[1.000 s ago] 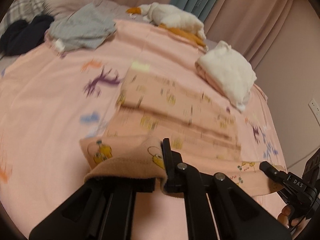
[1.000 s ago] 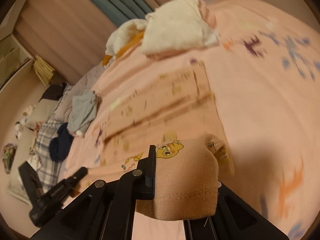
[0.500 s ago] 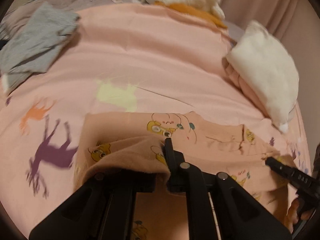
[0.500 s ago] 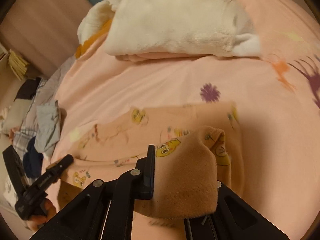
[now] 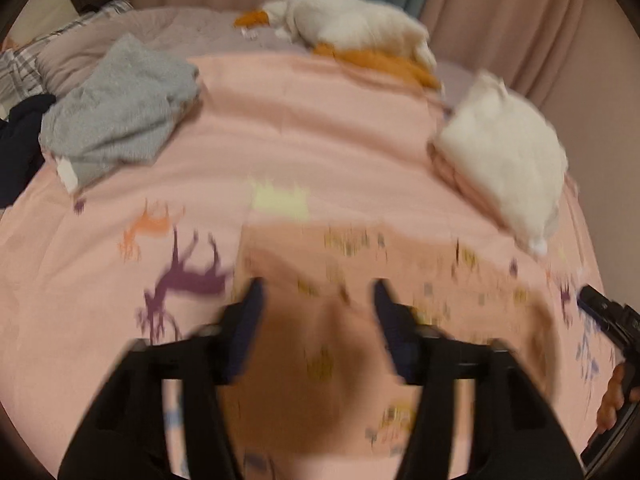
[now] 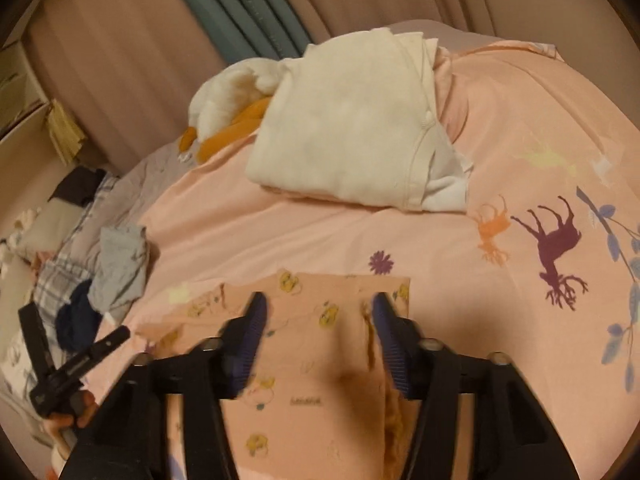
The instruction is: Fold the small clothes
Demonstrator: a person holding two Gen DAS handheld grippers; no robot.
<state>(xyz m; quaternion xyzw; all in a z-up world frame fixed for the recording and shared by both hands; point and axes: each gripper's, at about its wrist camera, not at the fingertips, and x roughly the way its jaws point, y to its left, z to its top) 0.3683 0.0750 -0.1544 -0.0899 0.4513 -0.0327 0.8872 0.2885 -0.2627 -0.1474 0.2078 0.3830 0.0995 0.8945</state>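
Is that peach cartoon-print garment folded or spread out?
Folded: the peach garment lies flat on the bedsheet with a doubled edge along one side.

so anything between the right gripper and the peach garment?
Nothing visible. The right gripper has just been opening, jaws apart directly over the peach garment, which lies folded on the pink sheet.

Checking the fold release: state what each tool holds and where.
Nothing is held. The left tool and right tool have just been opening, jaws apart over the peach cartoon-print garment, pads off it.
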